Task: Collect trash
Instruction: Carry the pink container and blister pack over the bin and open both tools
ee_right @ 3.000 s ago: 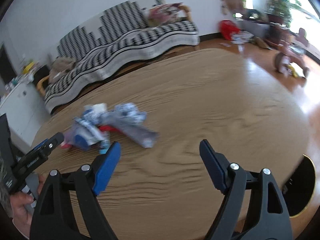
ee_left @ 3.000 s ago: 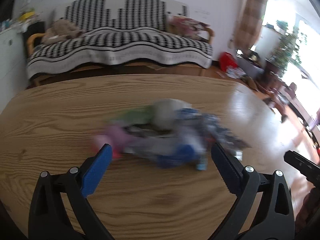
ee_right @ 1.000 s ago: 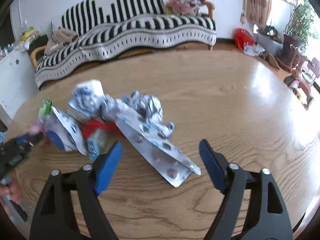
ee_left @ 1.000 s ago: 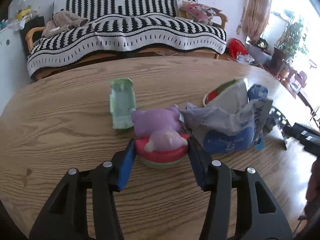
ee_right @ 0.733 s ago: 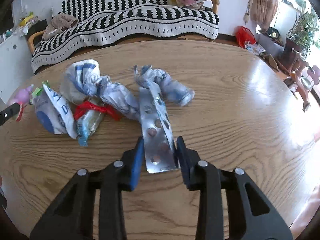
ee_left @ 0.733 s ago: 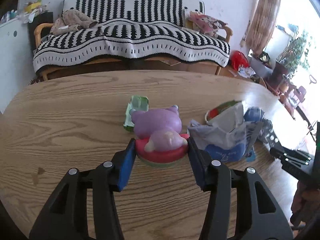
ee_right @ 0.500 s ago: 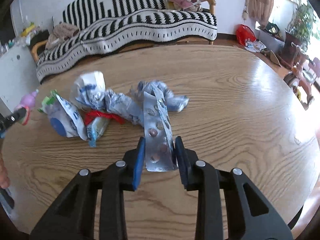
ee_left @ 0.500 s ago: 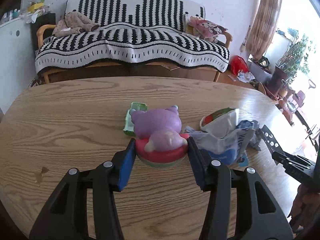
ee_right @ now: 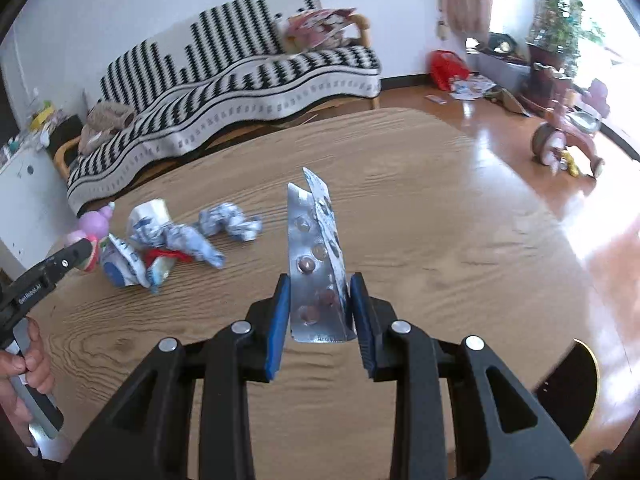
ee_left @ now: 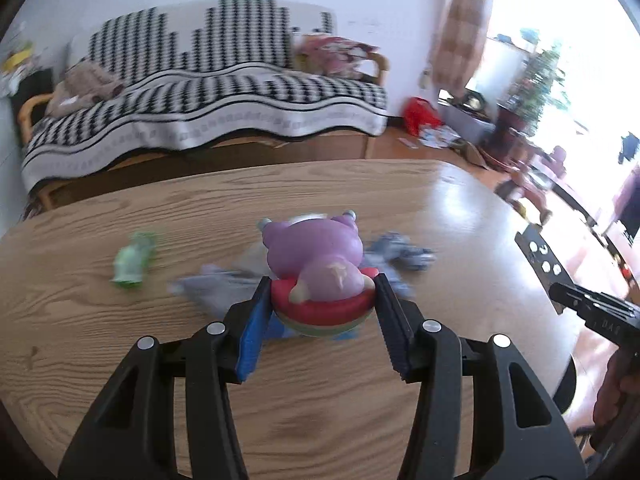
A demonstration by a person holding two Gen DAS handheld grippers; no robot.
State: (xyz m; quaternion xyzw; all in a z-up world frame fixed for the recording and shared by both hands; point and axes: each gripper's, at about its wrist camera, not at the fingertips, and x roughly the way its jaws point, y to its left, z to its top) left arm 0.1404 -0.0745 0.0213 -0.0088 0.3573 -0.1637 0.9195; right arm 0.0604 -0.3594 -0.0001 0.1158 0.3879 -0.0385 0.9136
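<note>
My left gripper is shut on a purple pig toy with a red base, held above the wooden table. My right gripper is shut on a silver blister pack, folded and lifted off the table. In the left wrist view the same blister pack shows at the right edge. Crumpled blue-and-white wrappers with a red scrap lie on the table at the left. A green wrapper lies further left in the left wrist view.
A striped sofa stands behind the table. A dark round bin rim shows off the table's right edge. A pink tricycle and a red bag are on the floor at right. A hand grips the left tool.
Both grippers rose off the table with their loads. The right gripper closed on the blister pack and lifted it. The left carried the pig toy up and right, away from the green wrapper.
</note>
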